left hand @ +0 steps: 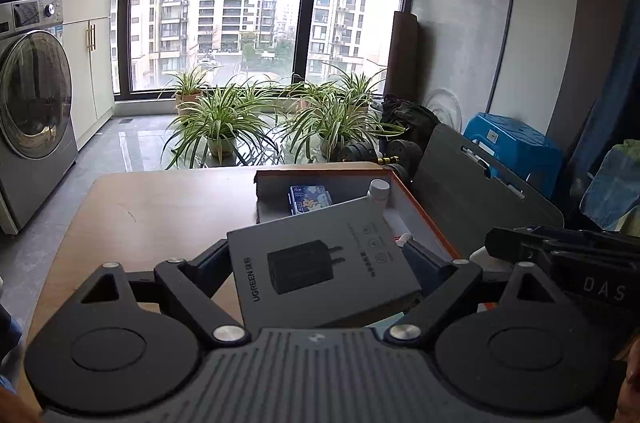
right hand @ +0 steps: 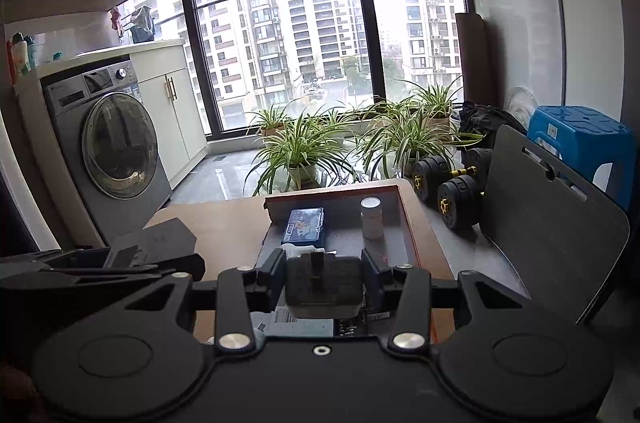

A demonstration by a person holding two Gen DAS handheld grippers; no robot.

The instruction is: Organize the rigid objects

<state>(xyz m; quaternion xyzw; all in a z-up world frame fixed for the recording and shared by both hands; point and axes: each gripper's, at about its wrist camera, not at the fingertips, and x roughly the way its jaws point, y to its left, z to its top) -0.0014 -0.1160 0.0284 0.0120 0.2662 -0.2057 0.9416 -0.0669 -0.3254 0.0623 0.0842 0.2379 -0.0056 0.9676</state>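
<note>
Tilting w/ long axis toward tray (left hand: 420,207), charger box (left hand: 320,263) in left gripper (left hand: 316,263).

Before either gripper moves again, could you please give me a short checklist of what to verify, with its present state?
1. Left gripper clamped on the flat grey UGREEN charger box: ok, a finger against each side.
2. Right gripper clamped on the black charger plug: ok.
3. Free floor left in the orange-rimmed grey tray: ok; bare patch in front of the white bottle.
4. Blue patterned case and bottle already inside the tray: ok.
5. Bottle upright: ok.
6. Clearance between the two grippers: cannot tell; they look close.
</note>
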